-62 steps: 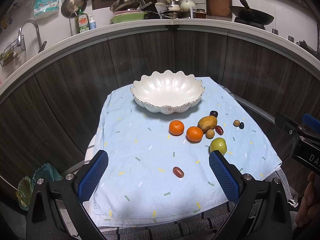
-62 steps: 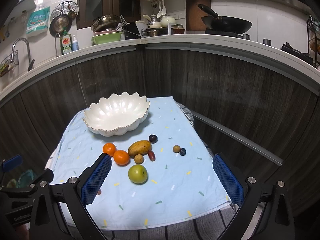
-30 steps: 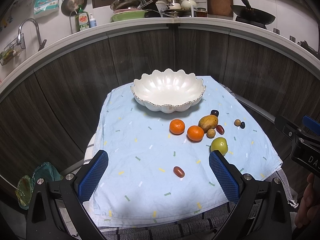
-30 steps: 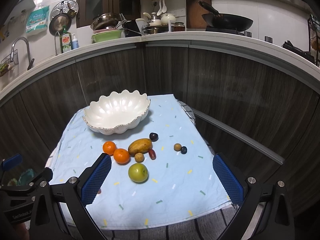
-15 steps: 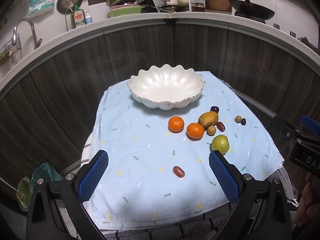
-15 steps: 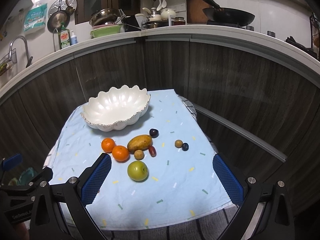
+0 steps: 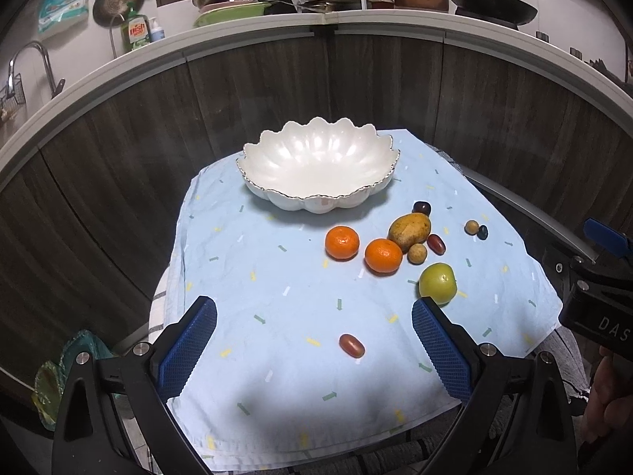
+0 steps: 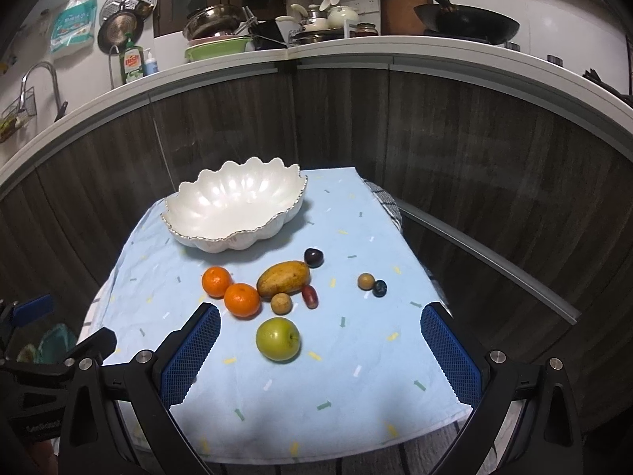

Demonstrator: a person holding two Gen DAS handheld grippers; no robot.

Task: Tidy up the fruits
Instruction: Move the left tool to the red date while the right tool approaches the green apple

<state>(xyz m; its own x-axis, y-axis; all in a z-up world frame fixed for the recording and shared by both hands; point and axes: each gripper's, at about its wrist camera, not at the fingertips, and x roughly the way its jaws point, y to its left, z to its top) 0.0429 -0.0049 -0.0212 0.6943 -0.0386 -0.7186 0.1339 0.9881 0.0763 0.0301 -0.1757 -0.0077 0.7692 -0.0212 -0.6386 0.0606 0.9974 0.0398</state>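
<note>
An empty white scalloped bowl (image 7: pixel 277 154) (image 8: pixel 190 206) stands at the back of a light blue cloth (image 7: pixel 253 261) (image 8: pixel 356 364). In front of it lie two oranges (image 7: pixel 342 242) (image 8: pixel 242 300), a mango (image 7: pixel 408 230) (image 8: pixel 283 277), a green apple (image 7: pixel 437 283) (image 8: pixel 277 339), a dark plum (image 7: pixel 421 208) (image 8: pixel 313 257) and several small fruits. One red grape tomato (image 7: pixel 351 344) lies apart, near my left gripper (image 7: pixel 314 350), which is open and empty. My right gripper (image 8: pixel 320 354) is open above the cloth's front, the apple just ahead between its fingers.
The cloth covers a small table in front of dark wood cabinet fronts. A counter above carries pans, dishes and a wok (image 8: pixel 467 23). A sink tap (image 7: pixel 35 63) is at far left. A hand (image 7: pixel 605 396) holds the right gripper's body at the left view's right edge.
Both grippers have crept forward and slightly down toward the table, so bowl and fruit look a little larger. Nothing on the cloth has moved; both grippers stay open.
</note>
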